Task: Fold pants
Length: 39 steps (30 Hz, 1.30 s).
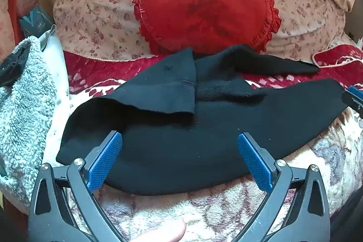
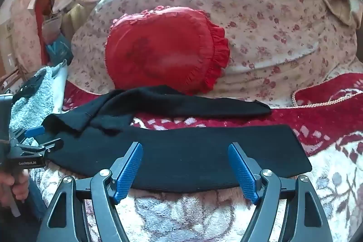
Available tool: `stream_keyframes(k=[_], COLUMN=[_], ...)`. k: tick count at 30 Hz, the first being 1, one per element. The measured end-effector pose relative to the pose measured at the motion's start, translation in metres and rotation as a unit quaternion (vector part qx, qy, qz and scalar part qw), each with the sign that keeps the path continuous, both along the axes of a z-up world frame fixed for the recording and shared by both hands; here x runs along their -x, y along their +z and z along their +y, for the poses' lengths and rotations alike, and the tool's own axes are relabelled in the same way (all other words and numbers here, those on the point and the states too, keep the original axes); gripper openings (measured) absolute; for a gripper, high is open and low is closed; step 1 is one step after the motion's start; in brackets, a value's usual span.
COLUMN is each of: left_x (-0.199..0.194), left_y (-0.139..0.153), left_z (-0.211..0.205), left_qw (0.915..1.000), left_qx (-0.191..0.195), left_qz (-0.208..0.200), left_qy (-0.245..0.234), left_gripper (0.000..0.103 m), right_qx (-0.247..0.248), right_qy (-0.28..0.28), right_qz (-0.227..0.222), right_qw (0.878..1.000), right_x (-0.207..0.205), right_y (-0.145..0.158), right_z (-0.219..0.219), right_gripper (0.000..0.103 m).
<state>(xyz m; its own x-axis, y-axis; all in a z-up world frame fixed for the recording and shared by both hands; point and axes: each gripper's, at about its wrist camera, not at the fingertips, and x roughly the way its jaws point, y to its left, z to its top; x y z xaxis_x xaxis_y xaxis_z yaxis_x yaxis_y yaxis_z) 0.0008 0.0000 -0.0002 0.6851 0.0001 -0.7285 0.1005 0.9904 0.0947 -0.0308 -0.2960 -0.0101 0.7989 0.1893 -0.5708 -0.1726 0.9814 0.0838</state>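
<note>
- Pants (image 1: 181, 133), black knit: spread across the near part of the bed (image 1: 204, 214), on a fleecy cream-and-red blanket (image 2: 335, 174). One leg lies flat along the bed's near edge; the other angles off toward the pillows. The waist end, toward the bed's left side, has a flap turned over on itself.
- Left gripper (image 1: 179, 158): jaws wide apart, blue pads (image 1: 104, 162) hanging over the waist end of the pants at the near edge, clamped on nothing. In the right wrist view it shows at the left border, held by a hand (image 2: 13, 183).
- Right gripper (image 2: 185, 169): jaws wide apart, blue pads over the flat leg at the near edge, holding nothing; whether the pads touch the cloth cannot be told.
- Cushion (image 2: 163, 49), red, heart-shaped, frilled: leaning on the pillows at the far side of the bed, just behind the pants.
- Pillows (image 1: 95, 15), flowered, pale: stacked along the far side.
- Towel (image 1: 25, 94), grey, fluffy: at the bed's left edge, beside the waist end.
</note>
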Motion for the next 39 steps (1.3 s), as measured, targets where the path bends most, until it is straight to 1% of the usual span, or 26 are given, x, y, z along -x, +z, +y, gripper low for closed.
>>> stream_keyframes(k=[1,3,4,5,6,8,9,19,23,29,36,39], left_x=[0.001,0.002,0.002,0.002,0.000,0.000,0.000,-0.003,-0.003,-0.004,-0.002,-0.001], left_y=[0.000,0.000,0.000,0.001,0.001,-0.001,-0.001,-0.003,-0.003,-0.007,-0.007,-0.007], left_z=[0.000,-0.001,0.003,0.003,0.003,0.003,0.004,0.009,0.010,0.007,0.004,0.004], left_qw=[1.0000,1.0000,1.0000,1.0000,0.9999,0.9999,0.9998,0.9998,0.9997,0.9997,0.9999,0.9998], left_qx=[0.003,0.005,0.007,0.008,0.011,0.015,0.018,0.021,0.022,0.022,0.015,0.016], left_qz=[-0.007,-0.004,-0.003,-0.003,0.000,0.002,0.003,0.007,0.007,0.009,0.006,0.007], left_qy=[-0.004,-0.005,-0.004,-0.005,-0.005,-0.004,-0.004,-0.001,0.001,0.002,-0.001,0.000], left_gripper=[0.102,0.102,0.102,0.102,0.102,0.102,0.102,0.102,0.102,0.102,0.102,0.102], right_qx=[0.004,0.017,0.013,0.011,0.035,0.071,0.075,0.081,0.080,0.090,0.088,0.092], right_qy=[0.007,0.015,0.014,0.006,0.002,-0.004,-0.006,-0.021,-0.031,-0.030,-0.037,-0.037], right_qz=[-0.002,-0.008,-0.009,0.001,0.010,0.005,0.005,0.014,0.009,0.016,0.000,0.005], right_qw=[1.000,1.000,1.000,1.000,0.999,0.997,0.997,0.996,0.996,0.995,0.995,0.995], right_x=[0.002,0.006,0.010,0.002,-0.002,-0.002,-0.001,-0.005,-0.007,-0.008,-0.006,-0.007], right_y=[0.001,0.006,0.007,0.004,0.001,-0.004,-0.004,-0.005,-0.004,-0.008,0.000,-0.001], right_z=[0.001,-0.001,-0.009,-0.009,-0.003,0.012,0.013,0.010,0.010,0.011,0.009,0.010], right_gripper=[0.076,0.076,0.076,0.076,0.076,0.076,0.076,0.076,0.076,0.076,0.076,0.076])
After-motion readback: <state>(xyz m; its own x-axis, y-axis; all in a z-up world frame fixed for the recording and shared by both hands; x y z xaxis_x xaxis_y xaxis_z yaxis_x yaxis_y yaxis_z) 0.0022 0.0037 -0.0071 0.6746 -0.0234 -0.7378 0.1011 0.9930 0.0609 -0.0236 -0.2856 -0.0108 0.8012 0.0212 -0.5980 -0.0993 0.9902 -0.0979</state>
